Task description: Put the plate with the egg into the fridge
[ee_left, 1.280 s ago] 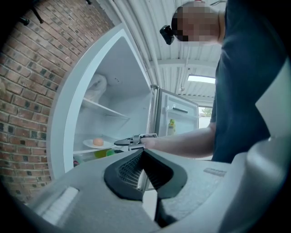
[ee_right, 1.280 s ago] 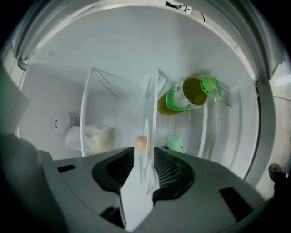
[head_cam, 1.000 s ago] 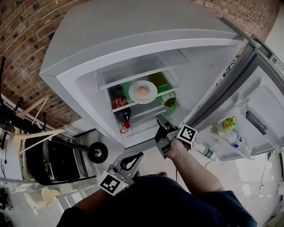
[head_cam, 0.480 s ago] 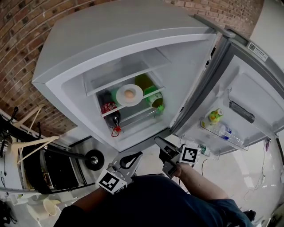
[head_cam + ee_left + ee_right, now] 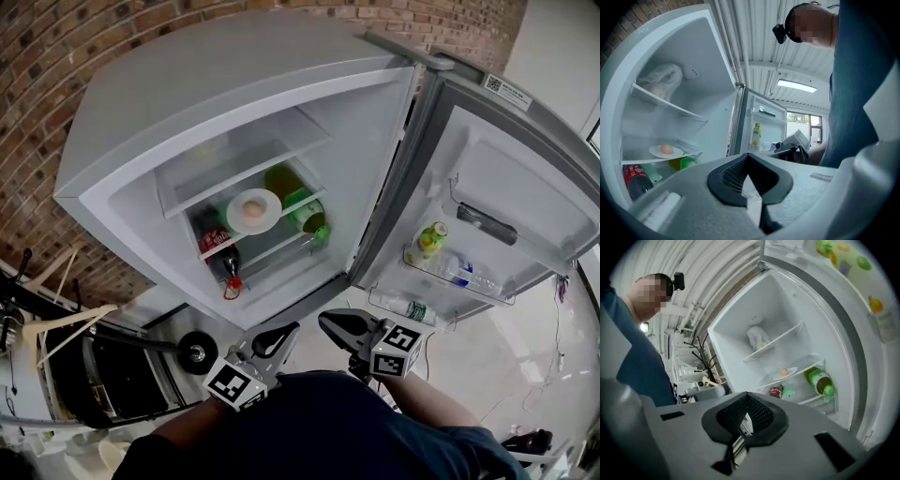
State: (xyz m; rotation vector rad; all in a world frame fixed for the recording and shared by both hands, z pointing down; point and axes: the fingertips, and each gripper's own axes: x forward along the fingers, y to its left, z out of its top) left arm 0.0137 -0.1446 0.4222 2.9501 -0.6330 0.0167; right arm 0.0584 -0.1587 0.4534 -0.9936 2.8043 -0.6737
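A red brick wall (image 5: 56,56) forms the rear of the room, and a plain white wall (image 5: 562,37) adjoins it at right. The floor (image 5: 506,366) is pale. A corrugated ceiling (image 5: 759,28) carries 1 lit strip light (image 5: 797,86). 1 window (image 5: 805,124) admits daylight. Wooden hangers (image 5: 66,323) and a dark wheeled cart (image 5: 122,375) stand at left.

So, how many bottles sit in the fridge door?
3, all in the fridge door: yellow-green bottle upright, clear bottle lying beside it, third bottle lower down. Others may be hidden.
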